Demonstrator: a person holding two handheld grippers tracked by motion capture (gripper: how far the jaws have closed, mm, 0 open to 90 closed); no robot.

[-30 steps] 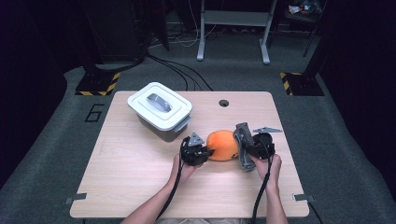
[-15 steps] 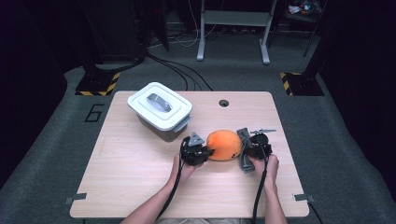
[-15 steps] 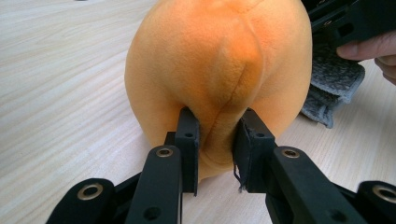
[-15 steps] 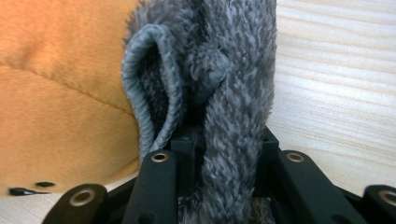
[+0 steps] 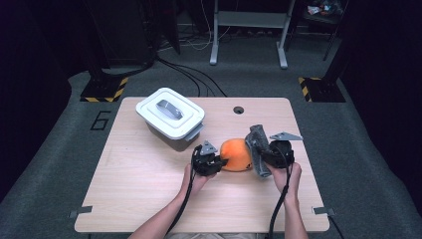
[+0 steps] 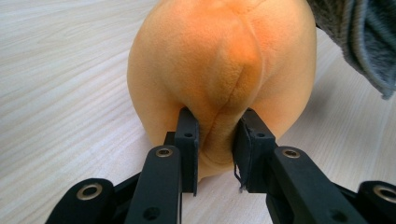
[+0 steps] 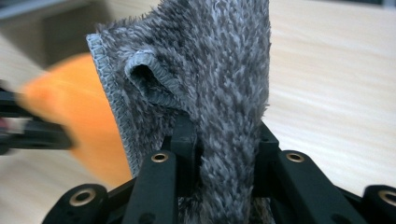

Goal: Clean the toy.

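Orange plush [image 5: 236, 155] mid-table, grey cloth [image 5: 257, 149] alongside, edges distant

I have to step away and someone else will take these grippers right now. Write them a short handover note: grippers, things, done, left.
Left gripper: shut on a pinched fold of the orange plush toy, which sits on the table.
Right gripper: shut on the grey fuzzy cloth, held upright against the toy's right side.
White lidded box: closed, at the table's far left, untouched.
Done: both things gripped.
Left: probably wiping or wrapping the toy with the cloth; no wrap in place yet.
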